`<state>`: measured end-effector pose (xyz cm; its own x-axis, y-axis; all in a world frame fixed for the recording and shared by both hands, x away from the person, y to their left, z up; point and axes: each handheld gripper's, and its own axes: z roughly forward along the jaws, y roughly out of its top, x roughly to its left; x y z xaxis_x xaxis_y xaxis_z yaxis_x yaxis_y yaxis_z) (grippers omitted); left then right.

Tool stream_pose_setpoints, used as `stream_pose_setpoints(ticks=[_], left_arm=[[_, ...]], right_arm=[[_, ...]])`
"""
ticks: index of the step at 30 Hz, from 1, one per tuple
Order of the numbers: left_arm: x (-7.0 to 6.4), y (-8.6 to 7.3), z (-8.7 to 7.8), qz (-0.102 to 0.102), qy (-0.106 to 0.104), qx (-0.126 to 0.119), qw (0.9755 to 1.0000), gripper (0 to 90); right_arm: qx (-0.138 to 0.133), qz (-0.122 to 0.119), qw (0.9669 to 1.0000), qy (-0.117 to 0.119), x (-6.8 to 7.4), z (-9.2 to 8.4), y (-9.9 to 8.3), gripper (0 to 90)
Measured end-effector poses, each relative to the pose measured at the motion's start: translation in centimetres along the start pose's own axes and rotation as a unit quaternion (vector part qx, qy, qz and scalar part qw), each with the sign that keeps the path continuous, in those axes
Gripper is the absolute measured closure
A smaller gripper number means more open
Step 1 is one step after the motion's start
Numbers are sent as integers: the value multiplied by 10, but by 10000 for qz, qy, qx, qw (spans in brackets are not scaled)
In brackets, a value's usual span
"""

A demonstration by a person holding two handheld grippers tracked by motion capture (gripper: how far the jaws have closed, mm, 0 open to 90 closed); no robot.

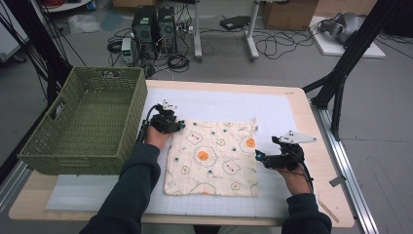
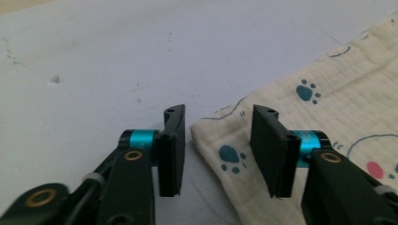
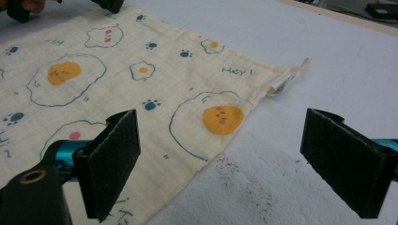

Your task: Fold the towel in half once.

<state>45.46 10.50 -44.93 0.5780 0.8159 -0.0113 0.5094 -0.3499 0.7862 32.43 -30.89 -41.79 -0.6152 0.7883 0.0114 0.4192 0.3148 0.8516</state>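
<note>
A cream cloth (image 1: 212, 156) printed with fried eggs and paw prints lies flat on the white mat (image 1: 219, 105). My left gripper (image 1: 181, 126) is at the cloth's far left corner. In the left gripper view its jaws (image 2: 218, 112) stand apart on either side of that corner (image 2: 225, 140), and the pads do not press on it. My right gripper (image 1: 258, 155) hovers at the cloth's right edge. In the right gripper view it (image 3: 220, 126) stands wide open over the edge of the cloth (image 3: 141, 70), with nothing held.
A green woven basket (image 1: 109, 72) stands at the table's left side, close to the left hand. The wooden table edge (image 1: 321, 161) runs just right of the right gripper. Cables and computer cases sit on the floor beyond.
</note>
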Motion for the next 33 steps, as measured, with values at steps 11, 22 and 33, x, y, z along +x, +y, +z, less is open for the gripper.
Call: stream_pose_setpoints(ticks=[11, 22, 33], left_arm=[[1, 0, -3, -132, -85, -26, 9999, 852], [9, 0, -12, -345, -111, -148, 9992, 851], [11, 0, -13, -413, -149, -164, 9989, 850]], right_arm=[[11, 117, 9999, 2, -5, 9, 8, 117], [317, 194, 9992, -131, -25, 35, 39, 156], [681, 104, 9970, -341, -42, 73, 56, 339]])
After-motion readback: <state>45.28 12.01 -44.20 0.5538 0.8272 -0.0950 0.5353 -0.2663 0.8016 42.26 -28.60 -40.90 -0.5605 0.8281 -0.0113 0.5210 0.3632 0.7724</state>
